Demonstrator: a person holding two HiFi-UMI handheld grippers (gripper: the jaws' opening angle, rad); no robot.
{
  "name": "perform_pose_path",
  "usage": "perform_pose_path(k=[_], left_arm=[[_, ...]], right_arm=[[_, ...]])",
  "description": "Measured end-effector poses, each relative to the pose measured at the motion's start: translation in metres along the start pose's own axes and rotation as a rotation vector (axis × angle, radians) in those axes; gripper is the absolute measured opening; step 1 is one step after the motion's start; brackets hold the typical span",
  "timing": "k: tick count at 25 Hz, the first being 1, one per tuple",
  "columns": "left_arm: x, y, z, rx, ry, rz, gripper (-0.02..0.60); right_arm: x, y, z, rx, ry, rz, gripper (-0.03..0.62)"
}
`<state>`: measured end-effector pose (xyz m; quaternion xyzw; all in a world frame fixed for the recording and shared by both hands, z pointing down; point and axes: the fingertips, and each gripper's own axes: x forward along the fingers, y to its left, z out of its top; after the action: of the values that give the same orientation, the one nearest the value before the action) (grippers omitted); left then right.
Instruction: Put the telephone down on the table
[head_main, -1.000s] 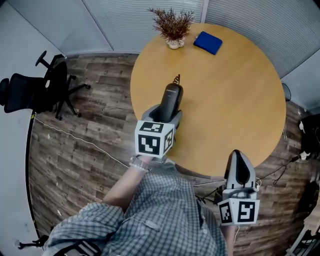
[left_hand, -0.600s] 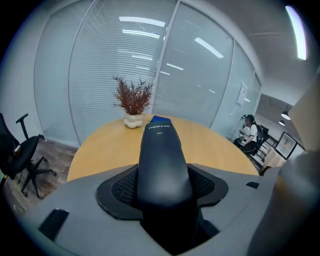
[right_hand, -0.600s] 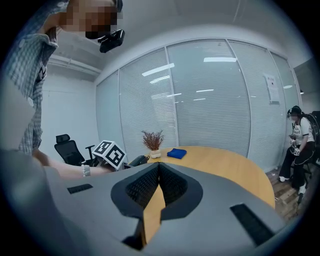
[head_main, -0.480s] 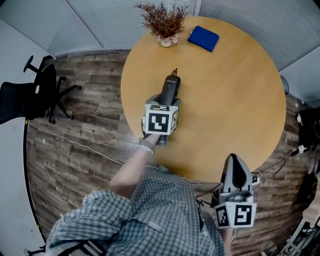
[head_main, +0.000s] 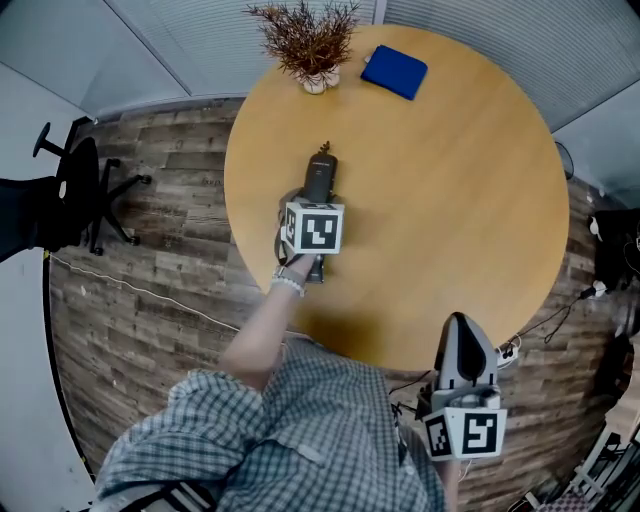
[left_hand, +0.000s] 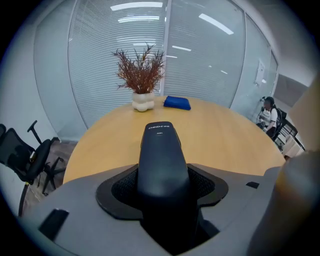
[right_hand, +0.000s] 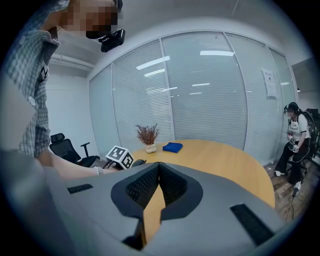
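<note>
Telephone (left_hand: 160, 160): smooth black bar | left tool (head_main: 317, 195) clamps it | right tool (right_hand: 159, 175) closed, empty

My head view looks steeply down from high above the round counter (head_main: 450, 200) and takes in the left hand-held gripper (head_main: 318, 192) and the right hand-held gripper (head_main: 461, 330). The left gripper view rides low over the counter, close behind the telephone (left_hand: 160, 160). It faces across to the potted dried plant (left_hand: 142, 75), the blue pouch (left_hand: 177, 102) and the blinds (left_hand: 115, 60). The right gripper view sits farther back, at the counter's near edge. It faces the same plant and pouch.
</note>
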<state>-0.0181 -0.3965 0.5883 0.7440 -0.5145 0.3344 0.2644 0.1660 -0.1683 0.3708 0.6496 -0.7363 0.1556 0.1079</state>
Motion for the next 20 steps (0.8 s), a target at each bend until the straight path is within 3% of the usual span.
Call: perform_pose_path(k=[7,12,15,20], left_arm=[[0.011,0.007,0.0,0.108,0.019,0.126,0.282],[0.014,0.004,-0.001,0.191,0.015,0.175,0.284],[0.015,-0.002,-0.001,0.198,0.005,0.171,0.284],[0.019,-0.013,-0.006,0.13,0.019,0.092,0.282]], right_arm=[[0.002,-0.002,-0.005,0.01,0.013,-0.003,0.008],[-0.003,0.002,-0.007,0.012,0.014,-0.003,0.008],[-0.006,0.002,-0.007,0.013,0.014,-0.008,0.008],[-0.012,0.001,-0.009,0.012,0.01,-0.016,0.008]])
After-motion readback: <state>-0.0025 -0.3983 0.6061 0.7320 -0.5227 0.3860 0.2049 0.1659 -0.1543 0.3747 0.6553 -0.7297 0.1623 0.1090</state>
